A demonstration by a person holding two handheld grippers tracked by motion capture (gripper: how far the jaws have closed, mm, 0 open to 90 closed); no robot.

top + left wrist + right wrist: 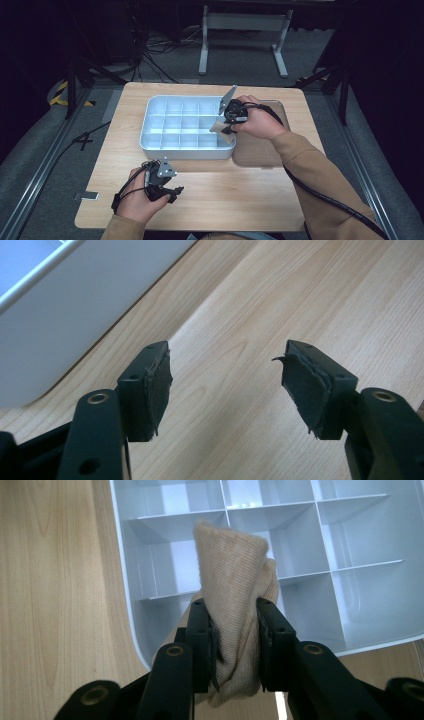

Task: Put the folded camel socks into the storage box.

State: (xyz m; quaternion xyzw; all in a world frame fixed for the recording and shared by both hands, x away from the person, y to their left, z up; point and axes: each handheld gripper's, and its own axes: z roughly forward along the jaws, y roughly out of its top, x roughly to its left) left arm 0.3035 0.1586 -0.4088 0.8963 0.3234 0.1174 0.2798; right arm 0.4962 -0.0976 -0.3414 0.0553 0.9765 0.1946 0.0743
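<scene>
A pale blue-white divided tray [150, 122] with many small compartments lies on the wooden table [200, 190]. My right gripper [226, 127] hangs over the tray's right front corner, shut on a folded beige ribbed cloth [219, 127]. In the right gripper view the cloth [235, 595] stands up between the jaws above the tray's [360, 605] corner compartments. My left gripper [172, 192] rests low near the table's front left, jaws open with nothing between them. Its left gripper view shows both pads [159, 387] over bare wood, the tray's outer wall [75, 310] at upper left.
A flat brownish mat or lid [257, 150] lies on the table just right of the tray, under my right hand. Beyond the table stand a white frame [242, 30], cables on the grey floor and dark stands on both sides.
</scene>
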